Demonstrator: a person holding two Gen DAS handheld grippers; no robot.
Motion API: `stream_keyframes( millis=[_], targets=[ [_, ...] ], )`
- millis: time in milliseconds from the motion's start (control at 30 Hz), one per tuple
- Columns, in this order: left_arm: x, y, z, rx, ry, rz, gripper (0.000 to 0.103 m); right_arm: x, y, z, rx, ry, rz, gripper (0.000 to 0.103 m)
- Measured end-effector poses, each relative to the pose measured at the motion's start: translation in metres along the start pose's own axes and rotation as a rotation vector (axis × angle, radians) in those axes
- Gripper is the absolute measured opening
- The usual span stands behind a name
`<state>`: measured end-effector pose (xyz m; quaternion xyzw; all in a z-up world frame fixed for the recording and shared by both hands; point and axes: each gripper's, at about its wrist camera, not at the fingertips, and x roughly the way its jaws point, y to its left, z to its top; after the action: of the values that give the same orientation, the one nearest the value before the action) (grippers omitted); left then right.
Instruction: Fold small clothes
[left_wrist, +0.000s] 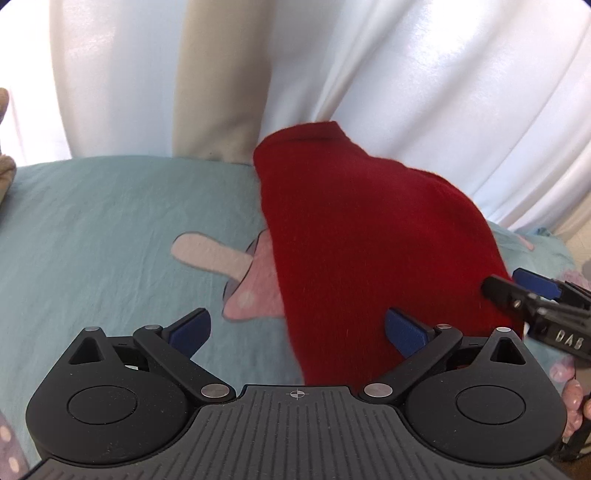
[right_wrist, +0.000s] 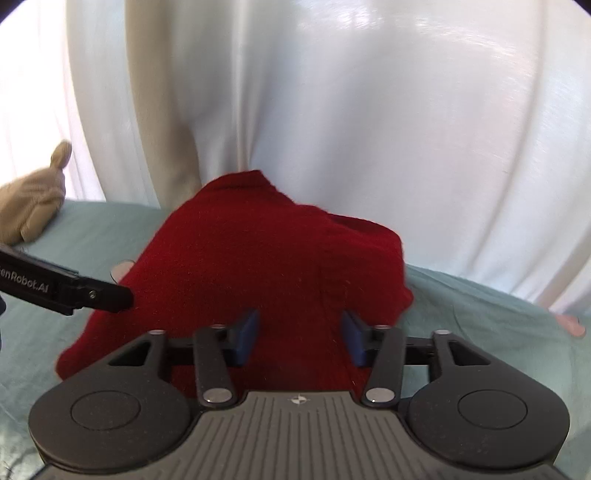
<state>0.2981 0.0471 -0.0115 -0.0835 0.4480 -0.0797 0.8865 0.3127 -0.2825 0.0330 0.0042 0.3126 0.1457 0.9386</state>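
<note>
Now the red garment (right_wrist: 258, 258) lies bunched on the teal bedsheet (left_wrist: 92, 229), apparently folded, though blur hides its edges. Both the left gripper (left_wrist: 297, 328) and right gripper (right_wrist: 300, 338) stand spread wide above it, pads pressing on nothing.

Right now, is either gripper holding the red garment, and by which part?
Nothing is held. The left gripper and right gripper both stand open over the red garment, their pads not pressing on it.

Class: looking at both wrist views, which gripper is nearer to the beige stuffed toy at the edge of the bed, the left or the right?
Left. The beige stuffed toy lies off to the left, on the left gripper's side; the right gripper, over the red garment, is farther away.
</note>
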Motion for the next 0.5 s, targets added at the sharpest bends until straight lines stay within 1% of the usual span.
stream_keyframes(
  millis=[33, 100, 167, 200, 233, 267, 300, 333, 367, 400, 433, 467, 500],
  targets=[
    [-0.006, 0.001, -0.011, 0.014, 0.006, -0.005, 0.103, -0.01, -0.009, -0.009, 0.077, -0.006, 0.011, 0.074],
    [-0.006, -0.003, -0.029, 0.036, 0.037, -0.009, 0.103, -0.023, -0.029, -0.031, 0.261, 0.016, 0.049, 0.074],
    [0.006, -0.009, -0.04, 0.051, 0.071, 0.005, 0.102, -0.024, -0.046, -0.058, 0.464, 0.062, 0.124, 0.074],
    [0.013, -0.011, -0.043, 0.042, 0.089, 0.018, 0.101, -0.02, -0.052, -0.07, 0.543, 0.084, 0.172, 0.073],
    [0.018, -0.014, -0.045, 0.034, 0.098, 0.017, 0.095, -0.017, -0.056, -0.08, 0.61, 0.093, 0.21, 0.072],
    [0.022, -0.016, -0.045, 0.029, 0.1, 0.013, 0.087, -0.013, -0.058, -0.084, 0.666, 0.096, 0.234, 0.071],
    [0.026, -0.017, -0.045, 0.023, 0.098, 0.017, 0.083, -0.01, -0.06, -0.086, 0.707, 0.08, 0.259, 0.068],
    [0.029, -0.019, -0.044, 0.022, 0.093, 0.021, 0.083, -0.007, -0.061, -0.086, 0.735, 0.06, 0.284, 0.068],
    [0.034, -0.02, -0.043, 0.023, 0.099, 0.024, 0.084, -0.001, -0.062, -0.083, 0.759, 0.058, 0.302, 0.067],
    [0.037, -0.02, -0.043, 0.02, 0.11, 0.028, 0.084, 0.003, -0.061, -0.082, 0.775, 0.062, 0.313, 0.059],
    [0.038, -0.021, -0.043, 0.019, 0.116, 0.03, 0.083, 0.006, -0.06, -0.081, 0.779, 0.057, 0.318, 0.042],
    [0.038, -0.021, -0.042, 0.028, 0.116, 0.03, 0.083, 0.009, -0.06, -0.079, 0.772, 0.052, 0.31, 0.034],
    [0.037, -0.02, -0.04, 0.042, 0.114, 0.032, 0.083, 0.009, -0.059, -0.075, 0.753, 0.049, 0.296, 0.017]
  ],
)
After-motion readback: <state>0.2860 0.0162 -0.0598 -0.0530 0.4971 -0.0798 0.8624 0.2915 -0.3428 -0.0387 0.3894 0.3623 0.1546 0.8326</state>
